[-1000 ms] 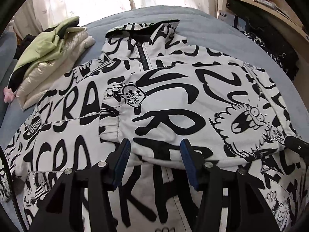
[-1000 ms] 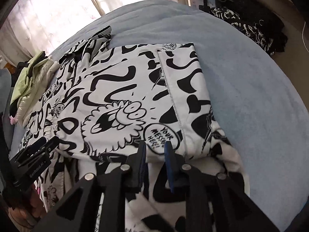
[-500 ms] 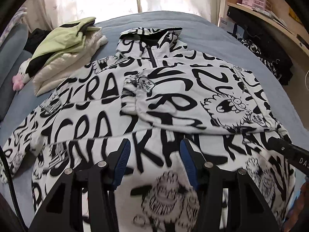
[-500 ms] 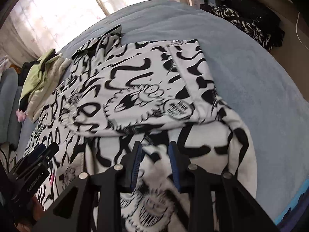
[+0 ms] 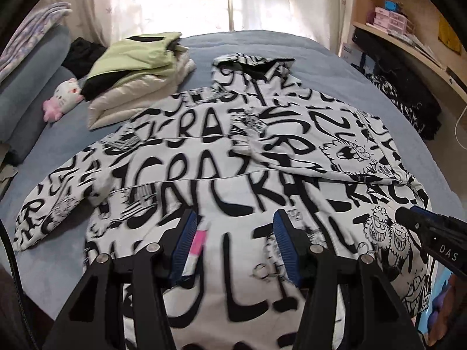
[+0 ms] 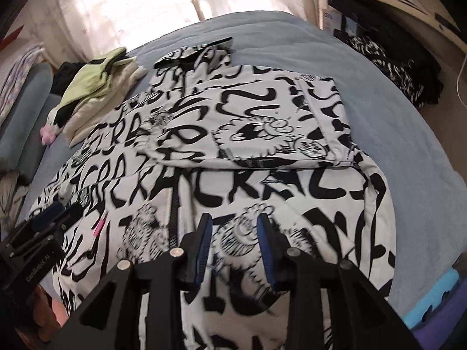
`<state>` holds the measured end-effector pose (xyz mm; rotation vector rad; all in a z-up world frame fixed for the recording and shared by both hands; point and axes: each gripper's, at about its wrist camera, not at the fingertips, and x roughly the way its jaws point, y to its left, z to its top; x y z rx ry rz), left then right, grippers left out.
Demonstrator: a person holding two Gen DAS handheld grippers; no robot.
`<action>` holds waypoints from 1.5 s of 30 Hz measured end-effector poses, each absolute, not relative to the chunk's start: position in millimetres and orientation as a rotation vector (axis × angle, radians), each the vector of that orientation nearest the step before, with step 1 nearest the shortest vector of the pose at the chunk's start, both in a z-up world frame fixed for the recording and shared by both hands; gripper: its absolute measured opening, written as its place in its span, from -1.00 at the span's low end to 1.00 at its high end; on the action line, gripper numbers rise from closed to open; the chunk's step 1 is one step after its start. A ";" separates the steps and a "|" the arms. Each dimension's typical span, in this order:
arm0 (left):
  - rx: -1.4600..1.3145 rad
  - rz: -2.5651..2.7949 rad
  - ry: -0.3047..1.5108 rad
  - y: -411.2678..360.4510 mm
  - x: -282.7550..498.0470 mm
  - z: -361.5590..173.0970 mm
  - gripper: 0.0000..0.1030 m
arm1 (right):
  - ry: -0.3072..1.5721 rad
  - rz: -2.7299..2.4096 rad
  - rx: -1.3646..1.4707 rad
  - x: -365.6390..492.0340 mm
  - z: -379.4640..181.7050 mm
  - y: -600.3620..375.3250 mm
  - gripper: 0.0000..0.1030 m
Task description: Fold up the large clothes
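Note:
A large white jacket with black graffiti print lies front up on the blue bed, also in the right wrist view. Its right sleeve is folded across the chest; the left sleeve lies spread out to the left. My left gripper is open and empty above the jacket's lower hem, beside a pink tag. My right gripper is open and empty above the hem's right half. Each gripper also shows in the other's view: the right and the left.
A folded green and cream jacket stack lies at the bed's far left, with a pink and white plush toy beside it. Dark clothes are piled at the right under wooden shelves. Curtains hang behind the bed.
Both grippers have pulled back from the folded sleeve toward the hem. The right gripper has opened wider and let go of the sleeve, which now rests across the chest.

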<state>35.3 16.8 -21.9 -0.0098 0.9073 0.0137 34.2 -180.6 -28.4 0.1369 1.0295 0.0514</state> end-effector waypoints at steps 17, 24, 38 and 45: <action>-0.158 0.100 0.840 157.3 -14.2 -10.4 0.17 | 0.903 0.205 0.020 18.3 13.5 -46.4 -0.30; -0.282 0.108 0.828 224.3 -25.9 -22.7 0.25 | 0.881 0.280 -0.024 25.9 13.9 19.6 -0.30; -0.642 0.093 0.837 364.7 -22.8 -88.4 0.44 | 0.864 0.409 -0.179 69.5 -21.1 169.7 -0.29; -0.865 0.048 0.767 428.4 -24.0 -125.3 0.44 | 0.893 0.473 -0.230 94.5 -47.5 234.7 -0.29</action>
